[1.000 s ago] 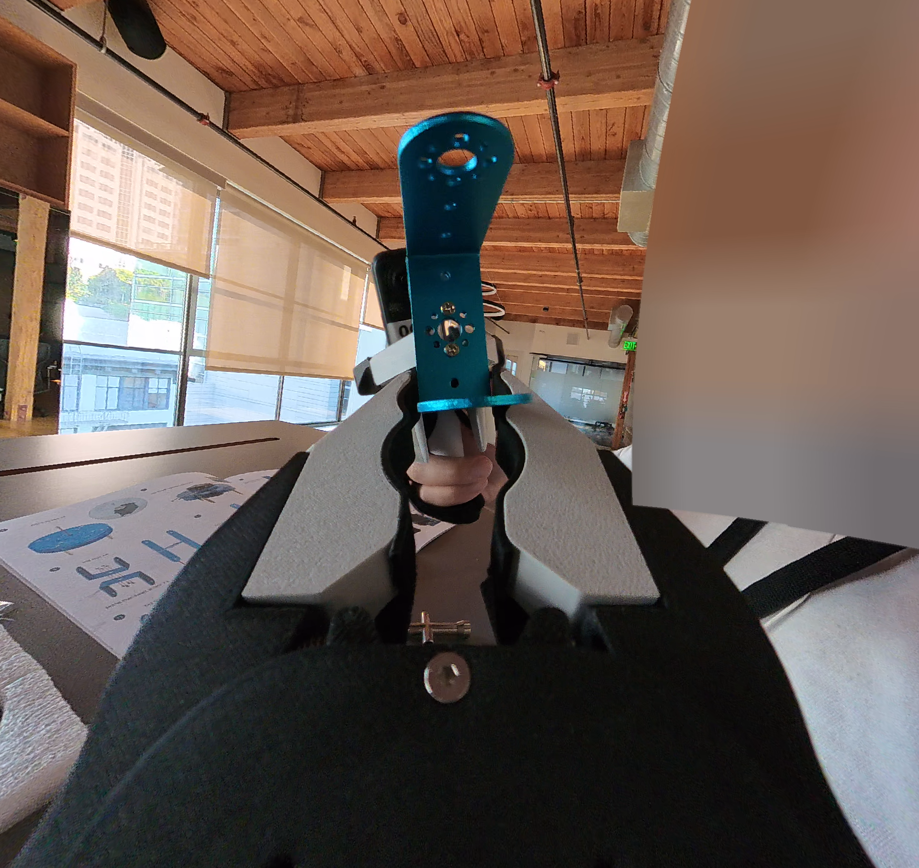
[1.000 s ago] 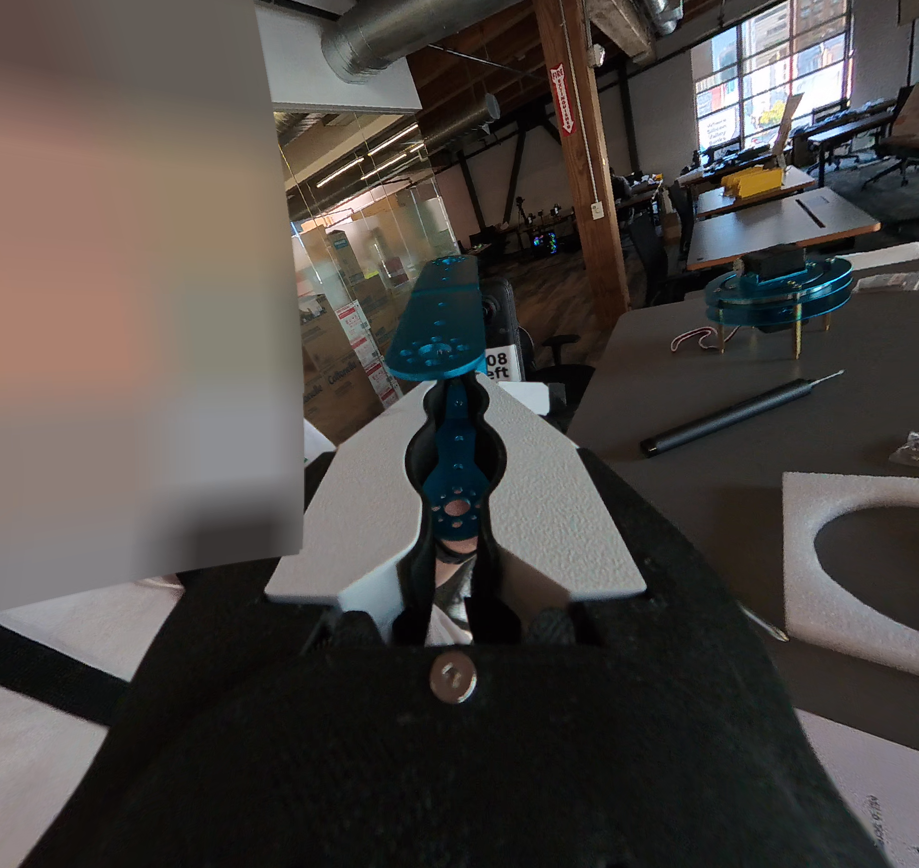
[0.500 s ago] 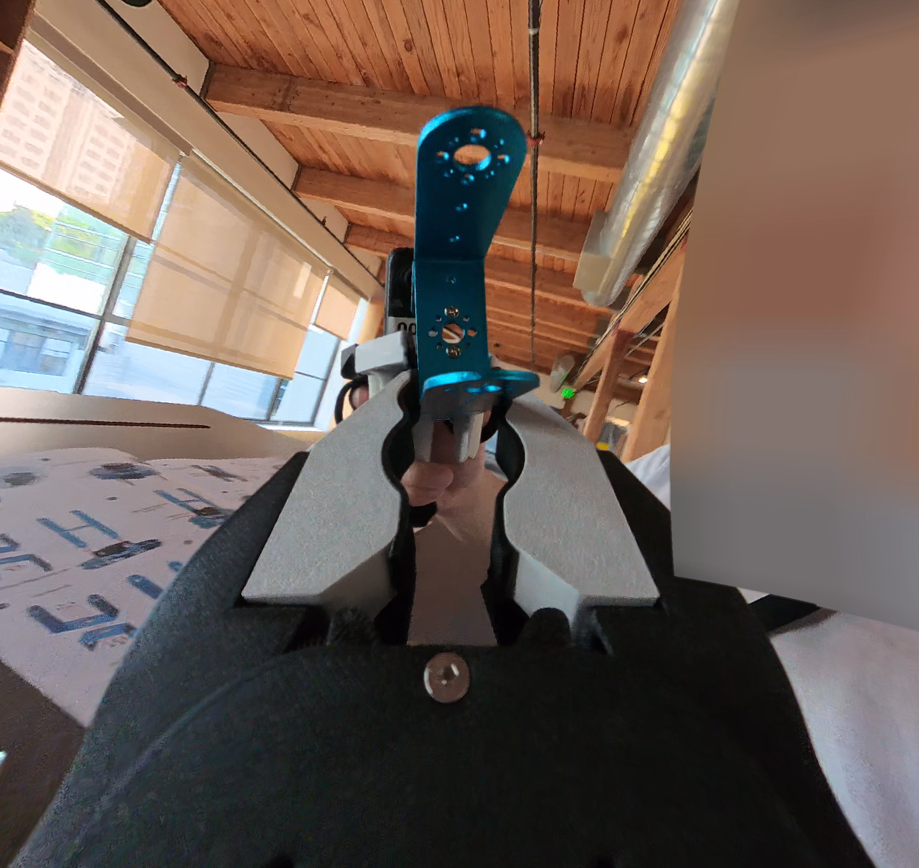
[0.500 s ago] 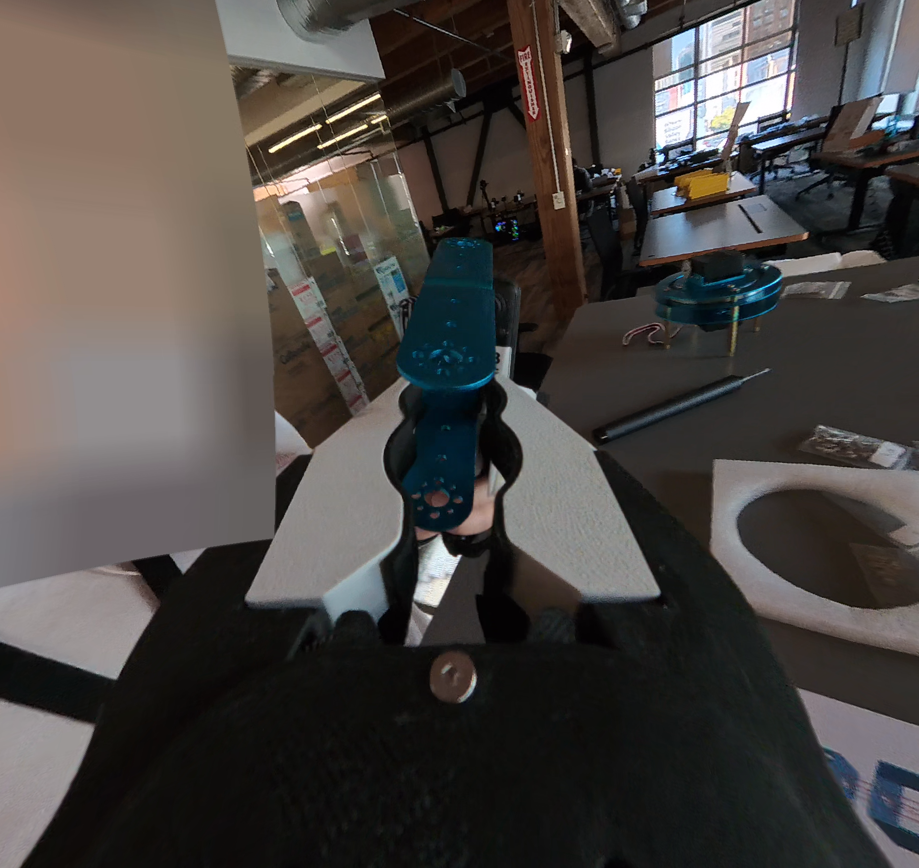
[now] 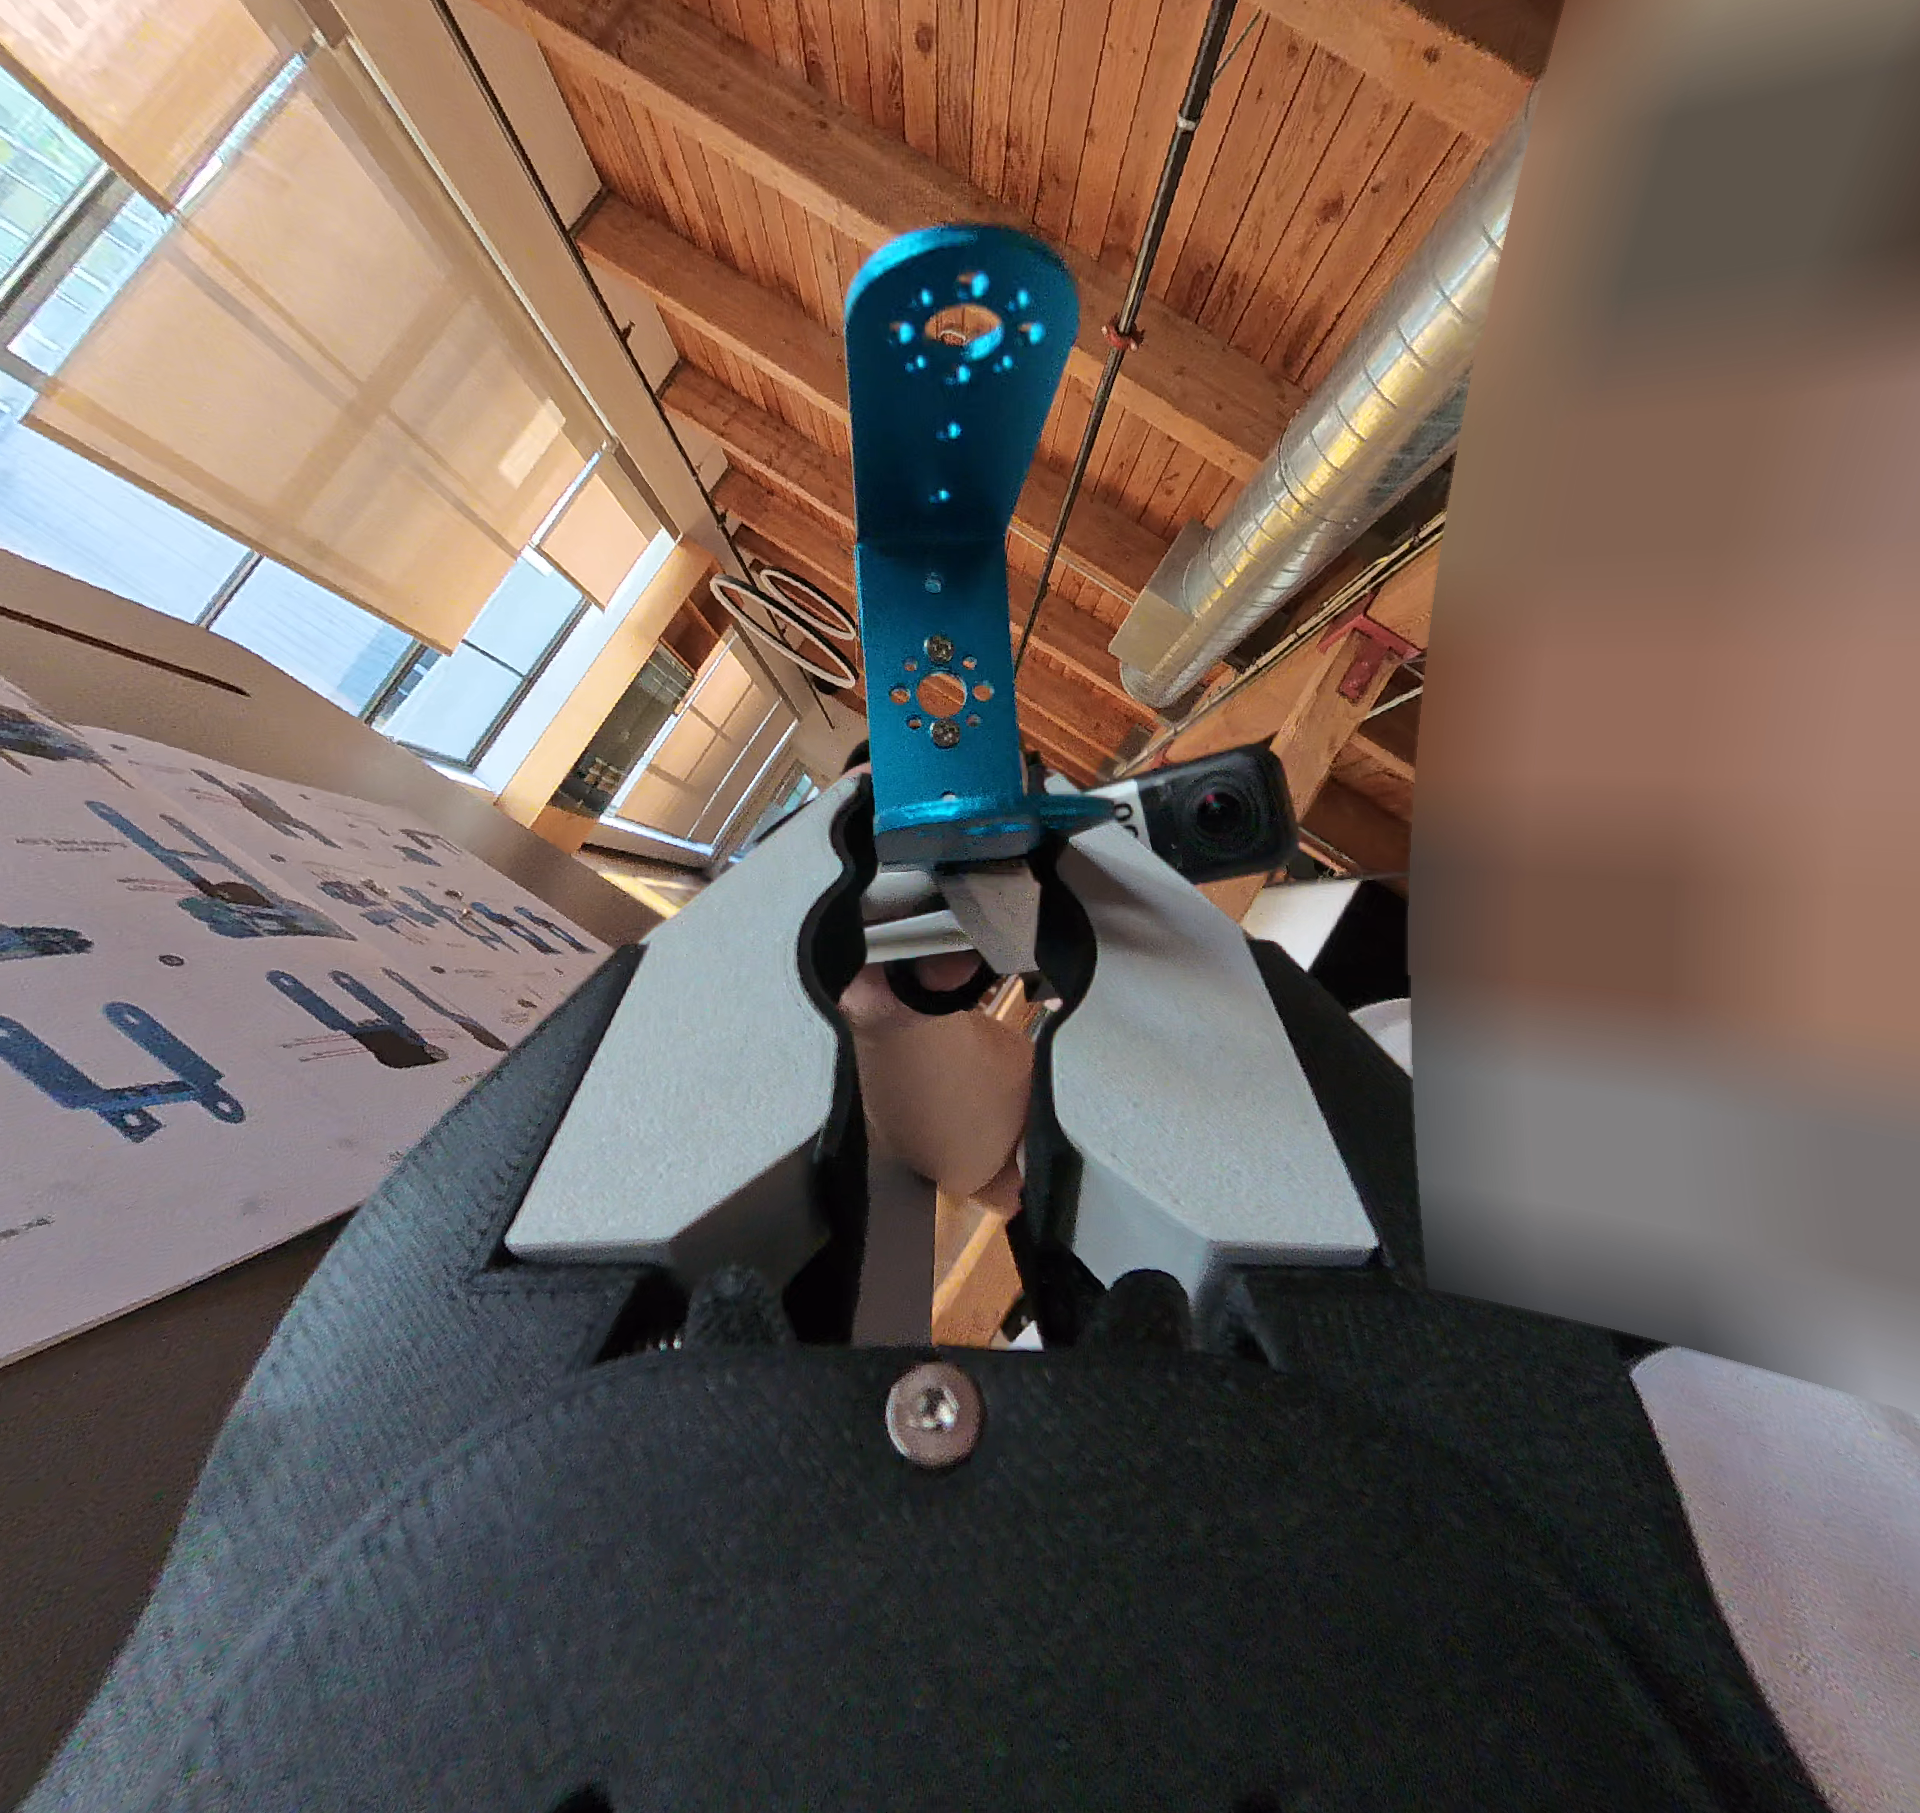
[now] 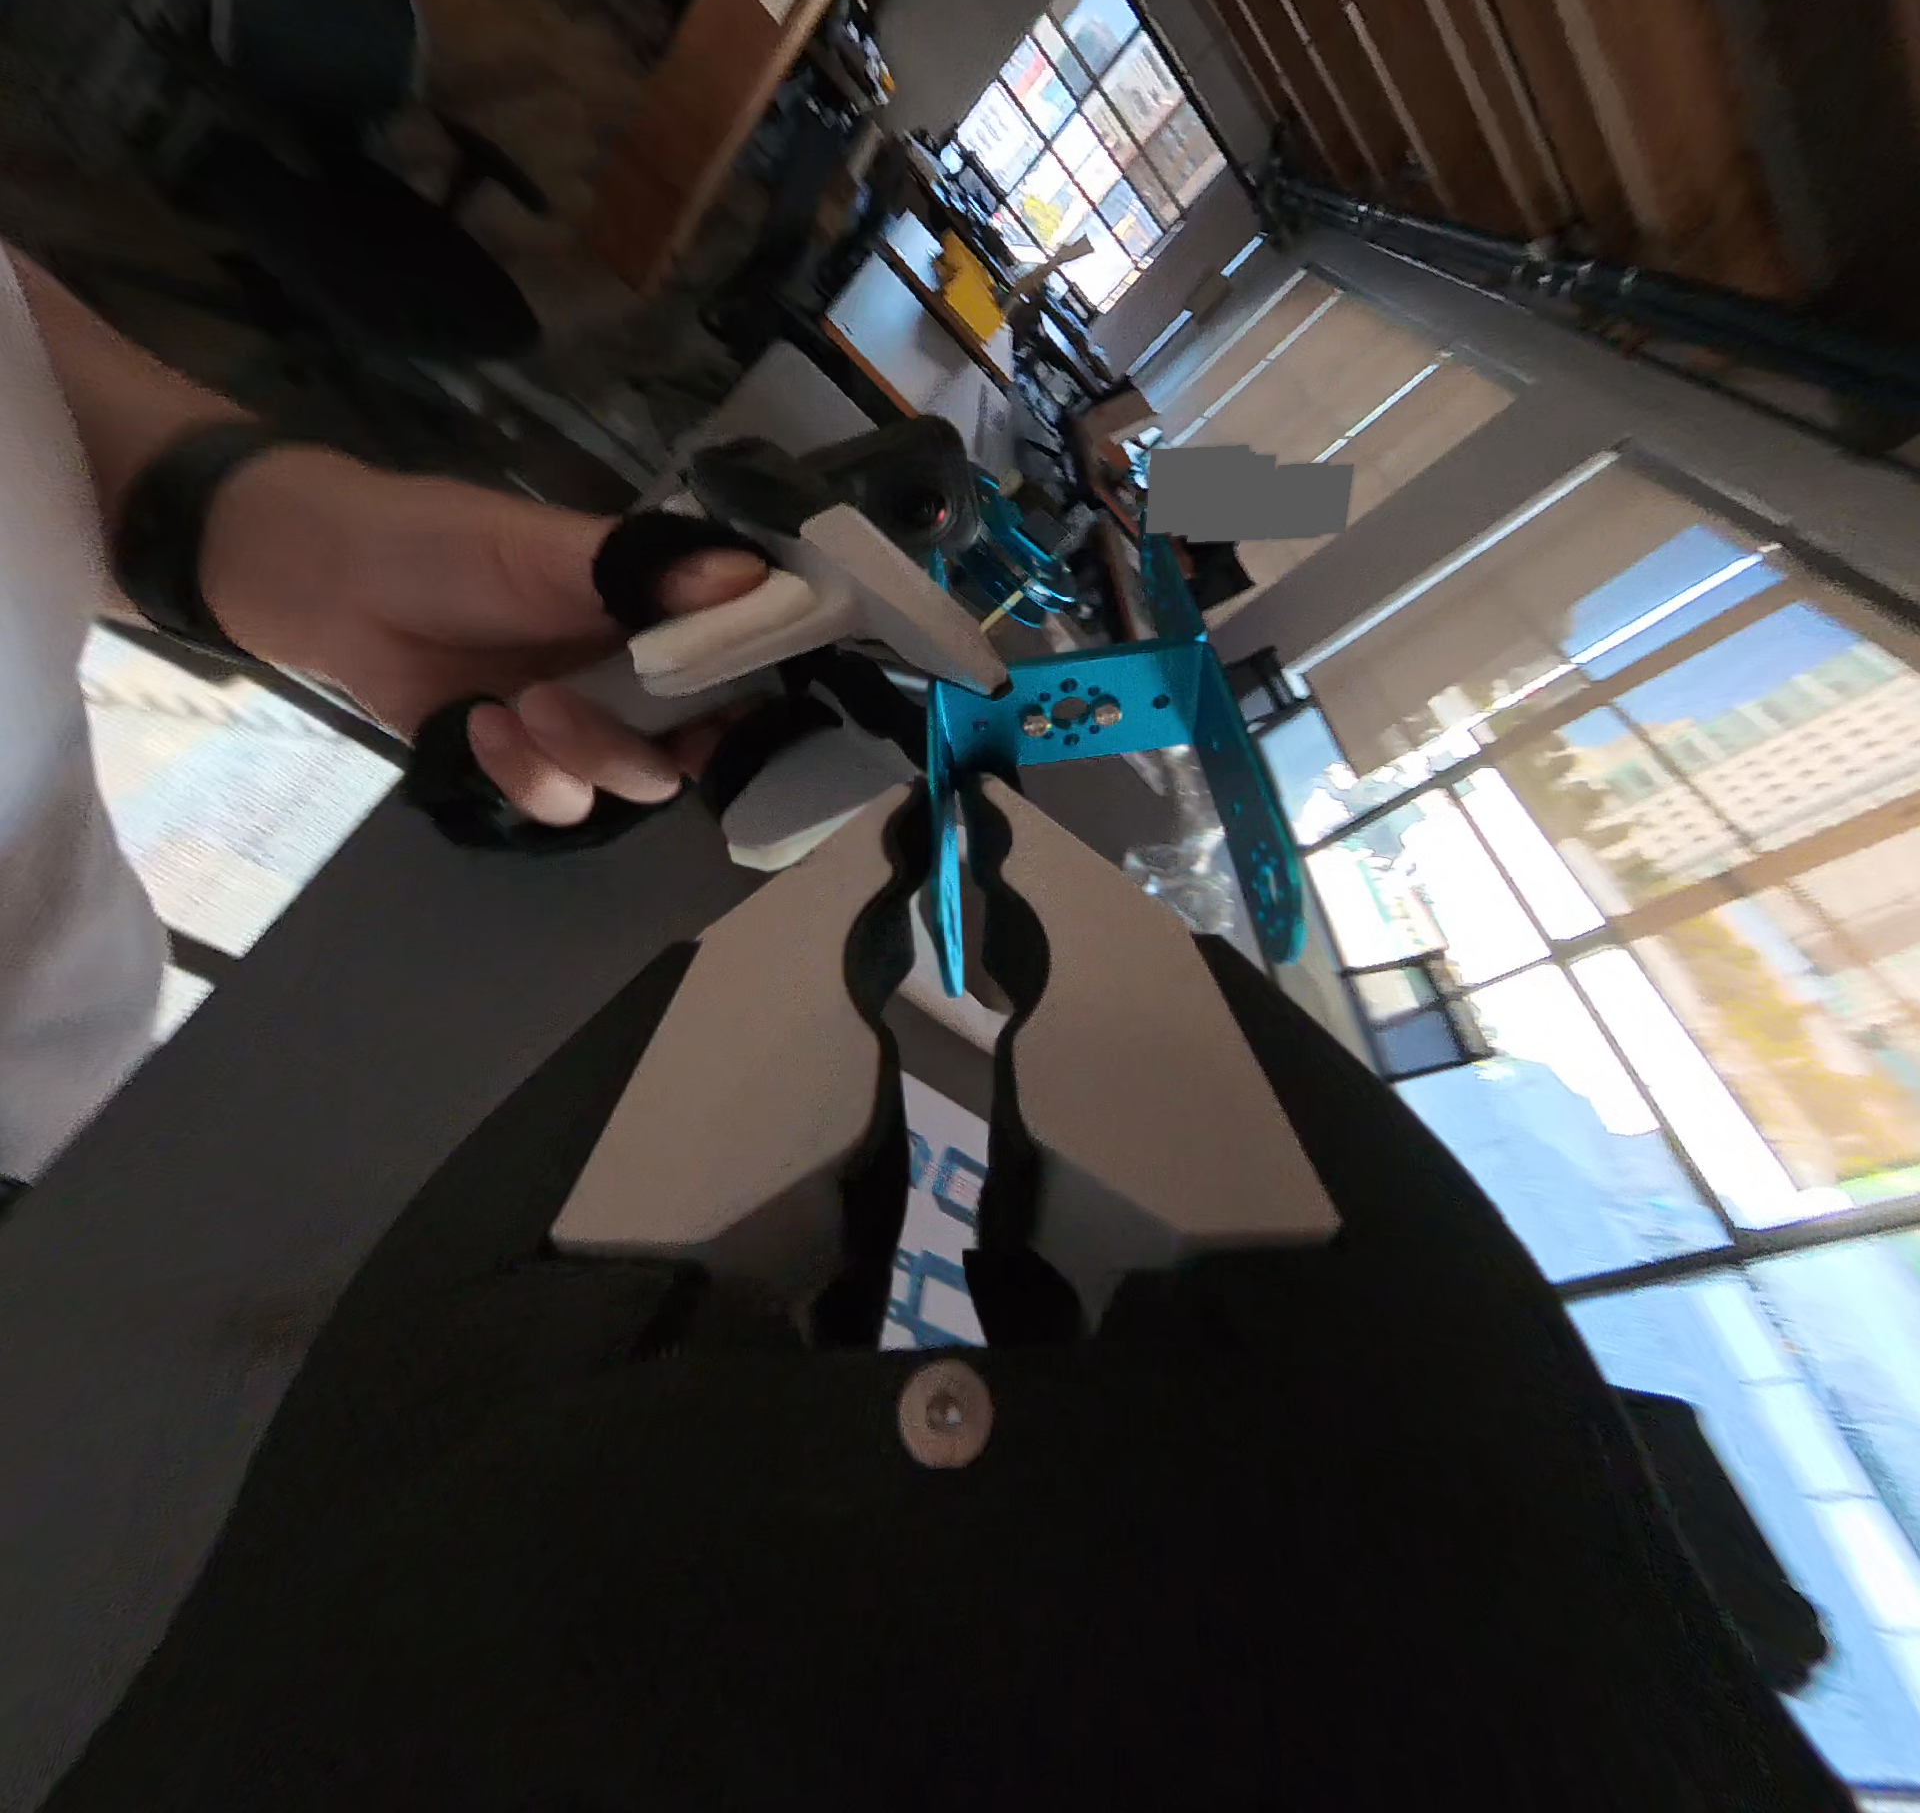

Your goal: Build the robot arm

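Up off the dark table we are, with the big printed parts sheet lying flat on it at the left, and both tools are raised toward the timber ceiling. The right gripper has its jaws pinched onto one arm of the blue bracket, which shows edge-on in the slot between its fingers. Its own camera peeks in from the side in the left wrist view. The left gripper, carried by a bare hand with black finger loops, comes in from the other side. Its jaws stand about as wide as the bracket's middle plate, and one fingertip touches a corner of that plate. Whether it is truly squeezing, I cannot tell. So the bracket is in mid-air, a U of perforated metal, its free arm pointing at the ceiling in the left wrist view, with two small screws set by the plate's centre hole. The danger, I'd judge, is in that thin, smooth metal. A single arm pinched flat can pivot or slide if the other tool pushes on the corner. If the right jaws ease before the left has a firm bite, the part drops to the table.
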A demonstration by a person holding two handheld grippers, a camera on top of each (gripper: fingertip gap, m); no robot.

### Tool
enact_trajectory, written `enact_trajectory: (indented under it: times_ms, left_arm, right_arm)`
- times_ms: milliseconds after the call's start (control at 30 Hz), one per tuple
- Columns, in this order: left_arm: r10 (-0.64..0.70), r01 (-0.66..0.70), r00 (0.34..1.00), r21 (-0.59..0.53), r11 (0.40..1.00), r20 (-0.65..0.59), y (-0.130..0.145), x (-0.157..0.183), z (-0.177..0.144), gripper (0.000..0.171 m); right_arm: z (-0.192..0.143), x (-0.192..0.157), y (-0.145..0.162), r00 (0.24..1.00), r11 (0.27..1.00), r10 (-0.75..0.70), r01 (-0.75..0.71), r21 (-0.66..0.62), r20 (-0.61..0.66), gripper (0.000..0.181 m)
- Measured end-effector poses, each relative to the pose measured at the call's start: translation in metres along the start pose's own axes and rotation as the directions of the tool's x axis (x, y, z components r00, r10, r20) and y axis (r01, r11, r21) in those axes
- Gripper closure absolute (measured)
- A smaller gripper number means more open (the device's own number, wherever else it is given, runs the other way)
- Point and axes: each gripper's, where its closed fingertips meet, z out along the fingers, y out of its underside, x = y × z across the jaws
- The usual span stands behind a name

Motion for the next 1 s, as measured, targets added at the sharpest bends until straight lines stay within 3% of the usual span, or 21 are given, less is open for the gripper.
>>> enact_trajectory:
  times_ms: [133,233,300,367,433,500,533,600,633,667,767,900,1000]
  left_arm:
    - [0.035,-0.031,0.998,-0.074,0.997,0.045,0.013,-0.011,0.012,0.144]
    - [0.185,-0.149,0.957,-0.168,0.974,0.223,0.014,-0.037,0.002,0.118]
    - [0.343,-0.292,0.872,-0.19,0.937,0.349,-0.004,-0.045,-0.016,0.114]
    - [0.488,-0.427,0.787,-0.237,0.872,0.378,-0.017,-0.032,-0.024,0.124]
    - [0.612,-0.51,0.692,-0.341,0.79,0.382,-0.018,-0.023,-0.019,0.118]
    - [0.724,-0.578,0.574,-0.438,0.689,0.382,-0.017,-0.021,-0.014,0.115]
    - [0.777,-0.616,0.497,-0.473,0.63,0.386,-0.02,-0.021,-0.013,0.125]
    - [0.838,-0.699,0.33,-0.484,0.527,0.436,-0.042,-0.013,-0.018,0.13]
    - [0.848,-0.72,0.291,-0.482,0.499,0.444,-0.048,-0.007,-0.02,0.127]
    - [0.854,-0.724,0.299,-0.482,0.494,0.426,-0.047,-0.002,-0.018,0.129]
    - [0.85,-0.684,0.41,-0.505,0.527,0.331,-0.018,0.0,-0.003,0.137]
    - [0.903,-0.687,0.327,-0.586,0.429,0.278,0.006,-0.016,0.009,0.15]
    - [0.907,-0.66,0.28,-0.622,0.421,0.316,0.007,-0.028,0.006,0.154]
  right_arm:
    - [-0.011,-0.003,0.015,0.94,0.948,-0.31,0.295,-0.123,-0.141,0.181]
    - [-0.017,-0.003,0.031,0.891,0.897,-0.421,0.382,-0.223,-0.168,0.181]
    - [-0.019,0.002,0.037,0.892,0.897,-0.413,0.363,-0.253,-0.185,0.181]
    - [-0.021,0.009,0.038,0.892,0.901,-0.404,0.351,-0.256,-0.201,0.18]
    - [-0.021,0.012,0.035,0.886,0.903,-0.409,0.358,-0.239,-0.216,0.181]
    - [-0.022,0.014,0.035,0.871,0.893,-0.431,0.375,-0.249,-0.234,0.18]
    - [-0.023,0.016,0.035,0.863,0.887,-0.444,0.384,-0.257,-0.241,0.181]
    - [-0.024,0.017,0.039,0.852,0.872,-0.467,0.398,-0.286,-0.236,0.181]
    - [-0.024,0.017,0.039,0.845,0.868,-0.474,0.403,-0.29,-0.245,0.181]
    - [-0.024,0.017,0.039,0.843,0.867,-0.478,0.406,-0.289,-0.247,0.181]
    - [-0.021,0.013,0.037,0.842,0.869,-0.478,0.411,-0.274,-0.25,0.181]
    - [-0.014,0.008,0.038,0.828,0.854,-0.506,0.441,-0.278,-0.241,0.18]
    - [-0.01,0.004,0.042,0.819,0.839,-0.527,0.459,-0.291,-0.226,0.18]
